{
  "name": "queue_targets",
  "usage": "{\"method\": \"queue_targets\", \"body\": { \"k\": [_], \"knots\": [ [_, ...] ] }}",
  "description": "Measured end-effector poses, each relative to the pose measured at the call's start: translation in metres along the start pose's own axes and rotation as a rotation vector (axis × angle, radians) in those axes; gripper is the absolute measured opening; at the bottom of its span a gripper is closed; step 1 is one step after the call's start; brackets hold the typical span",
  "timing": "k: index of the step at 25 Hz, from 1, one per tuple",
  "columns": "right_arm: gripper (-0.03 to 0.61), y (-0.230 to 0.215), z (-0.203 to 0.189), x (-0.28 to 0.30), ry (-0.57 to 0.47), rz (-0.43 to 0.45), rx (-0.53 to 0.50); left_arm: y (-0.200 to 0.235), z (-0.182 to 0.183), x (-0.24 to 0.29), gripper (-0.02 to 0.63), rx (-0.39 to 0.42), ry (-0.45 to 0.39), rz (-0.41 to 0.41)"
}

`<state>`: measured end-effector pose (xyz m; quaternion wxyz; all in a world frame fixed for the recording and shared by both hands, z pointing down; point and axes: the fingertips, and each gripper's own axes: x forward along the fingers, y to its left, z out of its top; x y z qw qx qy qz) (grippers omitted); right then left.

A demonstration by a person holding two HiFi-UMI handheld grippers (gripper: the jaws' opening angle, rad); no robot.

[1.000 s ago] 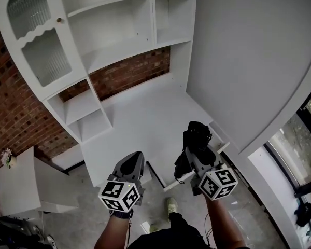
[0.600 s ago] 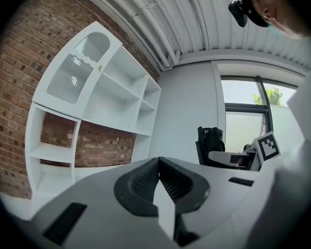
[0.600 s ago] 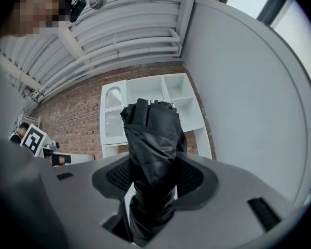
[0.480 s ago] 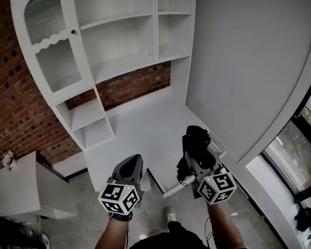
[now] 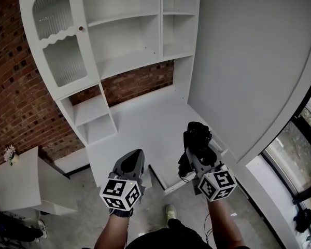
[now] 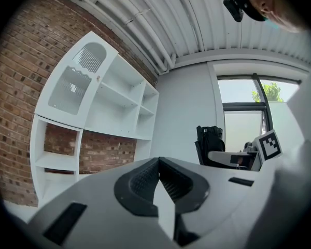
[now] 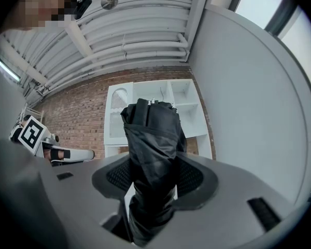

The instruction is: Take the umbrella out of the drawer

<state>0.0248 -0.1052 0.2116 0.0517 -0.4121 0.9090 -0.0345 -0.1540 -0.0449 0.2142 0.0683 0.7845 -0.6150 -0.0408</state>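
My right gripper (image 5: 196, 148) is shut on a folded black umbrella (image 5: 197, 138), which sticks out past the jaws above the open white drawer (image 5: 166, 174) at the desk's front edge. In the right gripper view the umbrella (image 7: 153, 160) stands wrapped and upright between the pads of the right gripper (image 7: 154, 178). My left gripper (image 5: 130, 162) hovers beside the drawer on its left, jaws together with nothing in them. In the left gripper view the left gripper (image 6: 158, 178) shows its pads touching, and the umbrella (image 6: 210, 144) appears off to the right.
A white desk (image 5: 145, 123) with a shelf hutch (image 5: 124, 35) and a glass-paned door (image 5: 62, 40) stands against a brick wall (image 5: 10, 102). A large white curved panel (image 5: 254, 71) rises on the right. A low white table (image 5: 20, 183) sits at left, over grey floor.
Both grippers have risen slightly, the right one still holding the umbrella over the drawer. The head view has shifted, showing the hutch from a little farther right.
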Motion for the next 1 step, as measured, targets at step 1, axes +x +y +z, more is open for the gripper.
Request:
{"method": "queue_targets", "body": {
  "k": [1],
  "knots": [
    [0.202,0.0006,-0.0005,-0.0010,0.001,0.000,0.000,-0.0010,-0.0002,-0.0011,0.006,0.000,0.001,-0.001]
  ]
}}
